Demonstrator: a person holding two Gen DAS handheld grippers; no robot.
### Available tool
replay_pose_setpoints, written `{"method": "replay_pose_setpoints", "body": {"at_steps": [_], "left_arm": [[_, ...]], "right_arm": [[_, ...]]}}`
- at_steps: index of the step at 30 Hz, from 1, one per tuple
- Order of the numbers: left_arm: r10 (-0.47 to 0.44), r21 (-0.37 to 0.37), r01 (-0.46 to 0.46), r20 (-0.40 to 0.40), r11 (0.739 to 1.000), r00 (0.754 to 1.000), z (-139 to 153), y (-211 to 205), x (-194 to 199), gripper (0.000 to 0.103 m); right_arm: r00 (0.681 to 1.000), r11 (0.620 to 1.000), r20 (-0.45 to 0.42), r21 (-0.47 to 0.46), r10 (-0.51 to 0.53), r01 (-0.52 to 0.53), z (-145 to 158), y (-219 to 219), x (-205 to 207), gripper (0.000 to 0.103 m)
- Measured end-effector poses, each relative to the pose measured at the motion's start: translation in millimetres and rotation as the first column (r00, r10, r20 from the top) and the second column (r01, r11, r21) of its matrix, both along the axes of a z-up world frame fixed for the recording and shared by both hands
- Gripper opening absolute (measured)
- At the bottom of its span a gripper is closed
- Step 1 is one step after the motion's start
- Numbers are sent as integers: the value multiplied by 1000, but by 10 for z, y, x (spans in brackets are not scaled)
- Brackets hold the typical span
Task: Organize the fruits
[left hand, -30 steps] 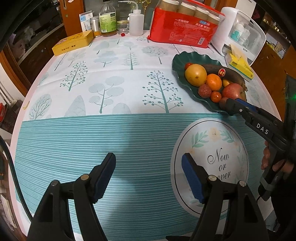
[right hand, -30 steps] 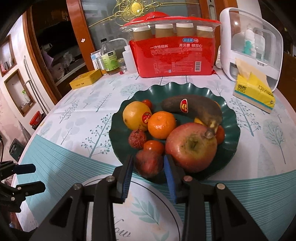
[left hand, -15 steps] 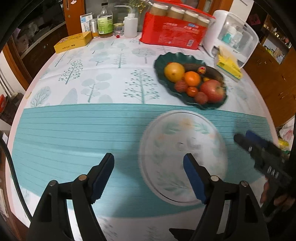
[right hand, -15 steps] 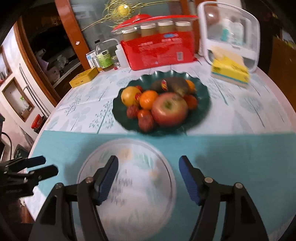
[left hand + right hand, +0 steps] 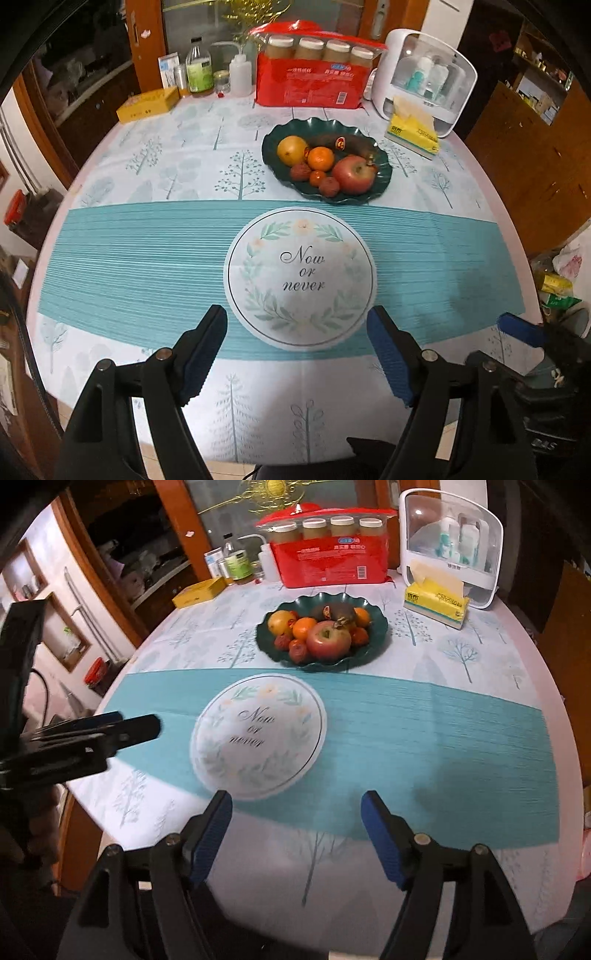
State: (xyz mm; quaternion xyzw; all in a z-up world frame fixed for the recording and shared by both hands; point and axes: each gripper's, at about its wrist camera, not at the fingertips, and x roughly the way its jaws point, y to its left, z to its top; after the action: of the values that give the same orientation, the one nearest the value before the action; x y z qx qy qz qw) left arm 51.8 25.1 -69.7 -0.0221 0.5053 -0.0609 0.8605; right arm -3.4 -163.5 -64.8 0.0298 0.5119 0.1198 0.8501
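A dark green scalloped plate [image 5: 384, 173] [image 5: 376, 642] sits on the far half of the round table. It holds a red apple [image 5: 352, 173] [image 5: 328, 639], a yellow citrus [image 5: 291, 150], an orange mandarin [image 5: 320, 158], a dark banana [image 5: 354, 144], and several small reddish fruits [image 5: 328, 186]. My left gripper [image 5: 297, 354] is open and empty over the table's near edge. My right gripper [image 5: 295, 830] is open and empty, also at the near edge, far from the plate.
A printed round "Now or never" patch [image 5: 301, 278] lies mid-table. At the back stand a red pack of cups [image 5: 310, 79], bottles [image 5: 199, 72], a yellow box [image 5: 147, 105], a tissue pack [image 5: 412, 129] and a white storage case [image 5: 424, 74].
My right gripper let go of a small dark red fruit on the plate's front edge, opened, and pulled back to the near edge. My left gripper also drew back and up.
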Motion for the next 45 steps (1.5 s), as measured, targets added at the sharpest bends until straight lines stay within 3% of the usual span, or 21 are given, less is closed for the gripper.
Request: {"method": "replay_pose_setpoints", "body": {"at_steps": [3, 5, 9, 16, 18, 23, 25, 34, 45], "left_arm": [[16, 12, -16, 13, 1000, 1000, 155, -65, -139, 77], [22, -1, -22, 27, 1000, 999, 263, -91, -253, 79], [37, 27, -40, 98, 999, 995, 436, -155, -503, 84], [51, 70, -61, 134, 996, 990, 430, -236, -781, 86], [64, 75, -75, 141, 994, 988, 436, -227, -821, 88], [80, 86, -97, 179, 992, 981, 502, -209, -876, 96], [82, 88, -101, 194, 991, 978, 526, -210, -890, 102], [84, 103, -115, 263, 988, 961, 630, -273, -979, 102], [89, 102, -119, 259, 988, 962, 632, -298, -979, 102]], "right_arm": [[1000, 1000, -11, -22, -21, 21, 184, -52, -117, 75], [999, 999, -12, 13, -40, 40, 324, -110, -206, 78], [997, 997, 24, 13, -78, 78, 505, -140, -388, 81], [993, 990, 16, 73, -120, 118, 385, -150, -634, 83], [992, 988, 12, 90, -129, 128, 359, -160, -658, 96], [985, 984, 71, 97, -157, 150, 441, -188, -717, 103], [983, 984, 93, 91, -159, 150, 479, -184, -716, 103], [979, 985, 123, 79, -160, 151, 520, -199, -715, 103], [981, 988, 125, 68, -149, 141, 529, -244, -715, 103]]}}
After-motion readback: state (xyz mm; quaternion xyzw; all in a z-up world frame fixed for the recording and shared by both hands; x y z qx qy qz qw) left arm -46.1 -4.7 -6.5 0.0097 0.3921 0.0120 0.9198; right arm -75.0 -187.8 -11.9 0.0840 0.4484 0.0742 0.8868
